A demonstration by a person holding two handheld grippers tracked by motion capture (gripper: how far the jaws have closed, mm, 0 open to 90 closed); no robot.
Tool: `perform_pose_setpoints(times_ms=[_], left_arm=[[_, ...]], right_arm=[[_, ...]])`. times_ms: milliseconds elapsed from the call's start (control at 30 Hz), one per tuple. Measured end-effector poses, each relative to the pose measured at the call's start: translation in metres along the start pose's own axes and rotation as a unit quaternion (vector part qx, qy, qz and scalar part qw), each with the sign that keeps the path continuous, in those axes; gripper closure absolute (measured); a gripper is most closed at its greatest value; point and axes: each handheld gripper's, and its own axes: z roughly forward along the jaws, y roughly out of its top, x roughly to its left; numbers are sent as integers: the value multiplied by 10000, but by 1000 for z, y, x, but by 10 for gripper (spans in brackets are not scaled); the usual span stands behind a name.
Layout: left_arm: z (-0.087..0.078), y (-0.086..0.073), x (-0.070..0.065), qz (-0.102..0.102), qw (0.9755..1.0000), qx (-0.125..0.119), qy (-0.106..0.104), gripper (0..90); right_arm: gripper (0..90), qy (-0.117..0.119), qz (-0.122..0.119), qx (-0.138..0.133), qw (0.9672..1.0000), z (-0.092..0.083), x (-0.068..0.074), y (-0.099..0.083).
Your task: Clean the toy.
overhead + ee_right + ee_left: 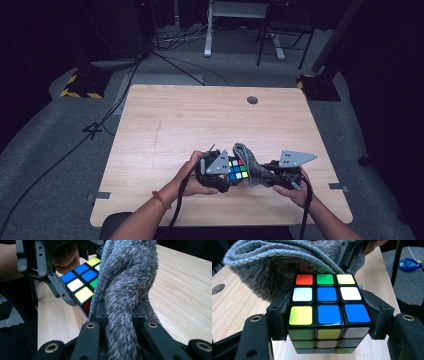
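Black two-jaw grippers, left gripper [223,176] and right gripper [266,176], carry grey triangular plates, brass-ringed screws and trailing black cables; a red wristband [161,199] circles one wrist.

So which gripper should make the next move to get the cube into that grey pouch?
Probably the left gripper: it clamps the cube right at the grey pouch mouth, while the right gripper pinches the fabric.

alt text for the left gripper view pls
A colourful puzzle cube is clamped between the left gripper's two black jaws above a light wooden table. Just behind the cube, a fuzzy grey cloth bunches against its far edge.
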Motion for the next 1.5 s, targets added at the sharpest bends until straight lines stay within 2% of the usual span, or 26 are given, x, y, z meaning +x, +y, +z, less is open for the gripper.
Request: perform_pose_setpoints(times_ms=[67, 167, 333, 400, 500, 533, 633, 867, 1100, 1333, 1500], left_arm=[[-1, 1, 0, 19, 10000, -18, -4, 334], [-6, 3, 1, -23, 9998, -182, 17, 334], [-16, 5, 2, -88, 9991, -412, 49, 334], [-19, 6, 2, -126, 9986, -512, 89, 334], [-21, 6, 4, -175, 9981, -594, 21, 334], [-21, 6, 3, -139, 9983, -552, 77, 333], [-18, 5, 3, -134, 9986, -515, 51, 333], [-8, 2, 0, -32, 9997, -221, 76, 330], [-6, 2, 0, -28, 9999, -113, 55, 328], [0, 1, -2, 19, 9999, 117, 14, 329], [2, 1, -1, 10, 9998, 180, 34, 333]], right_arm=[[759, 6, 19, -6, 10000, -1, 0, -1], [759, 59, 48, 44, 10000, 1, -1, -1], [758, 152, -29, 523, 9985, 15, 1, -10], [758, 190, -55, 657, 9976, 19, 3, -11], [757, 195, -115, 801, 9965, 23, 4, -14], [757, 176, -118, 799, 9966, 23, 5, -13], [757, 151, -92, 606, 9980, 20, 5, -9], [759, 0, -138, 234, 9996, 6, 7, -2], [760, 44, -117, -13, 9999, -1, 7, 3], [760, 75, -130, -165, 9998, -2, 8, 6], [760, -9, -128, -92, 9999, -1, 8, 6]])
